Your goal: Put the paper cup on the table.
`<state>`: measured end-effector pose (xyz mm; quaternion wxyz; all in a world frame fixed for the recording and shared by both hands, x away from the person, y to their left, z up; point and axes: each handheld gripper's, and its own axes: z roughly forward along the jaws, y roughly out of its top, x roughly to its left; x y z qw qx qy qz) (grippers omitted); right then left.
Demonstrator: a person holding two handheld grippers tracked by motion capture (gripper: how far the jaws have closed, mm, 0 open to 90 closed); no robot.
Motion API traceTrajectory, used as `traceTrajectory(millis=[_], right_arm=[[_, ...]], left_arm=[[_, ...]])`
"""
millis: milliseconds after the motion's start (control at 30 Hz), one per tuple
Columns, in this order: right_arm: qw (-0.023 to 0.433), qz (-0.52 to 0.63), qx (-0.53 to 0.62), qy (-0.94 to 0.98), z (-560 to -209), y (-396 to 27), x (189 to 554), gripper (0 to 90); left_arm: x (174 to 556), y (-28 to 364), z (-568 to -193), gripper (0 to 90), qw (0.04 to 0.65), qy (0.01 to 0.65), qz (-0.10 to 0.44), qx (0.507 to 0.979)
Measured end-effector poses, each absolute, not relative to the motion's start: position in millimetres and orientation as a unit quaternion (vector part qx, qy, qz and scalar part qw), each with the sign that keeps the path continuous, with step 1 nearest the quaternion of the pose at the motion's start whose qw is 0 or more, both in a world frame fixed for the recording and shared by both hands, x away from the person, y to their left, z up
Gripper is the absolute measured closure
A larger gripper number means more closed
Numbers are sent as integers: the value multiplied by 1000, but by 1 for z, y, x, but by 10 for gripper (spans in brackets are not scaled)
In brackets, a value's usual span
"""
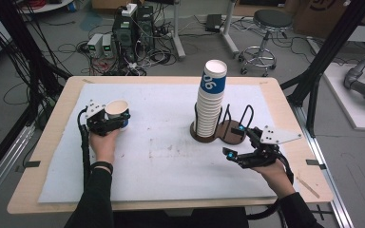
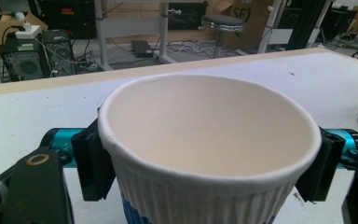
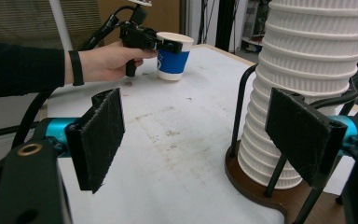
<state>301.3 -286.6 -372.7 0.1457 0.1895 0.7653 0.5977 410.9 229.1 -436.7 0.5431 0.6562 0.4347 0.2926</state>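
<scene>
White ribbed cup [image 2: 205, 154], blue band

A single paper cup [image 1: 117, 112] stands upright at the left of the high view, mouth open upward, on the white sheet near its left edge. Its wall is white and ribbed with a blue band around the middle, its rolled rim is white and its cream inside is empty. In the left gripper view the cup [image 2: 209, 140] sits at the centre and lower part of the frame, squeezed at both sides just under the rim. In the right gripper view it [image 3: 173, 56] stands at upper centre, base on the sheet.
</scene>
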Motion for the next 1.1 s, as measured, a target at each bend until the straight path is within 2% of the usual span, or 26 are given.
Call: traceTrajectory(millis=[900, 1100], right_arm=[[147, 600, 182, 765, -370, -282, 301, 203], [145, 600, 182, 765, -370, -282, 301, 203]], left_arm=[[403, 220, -431, 160, 472, 445, 285, 706], [401, 217, -428, 57, 461, 452, 287, 708]])
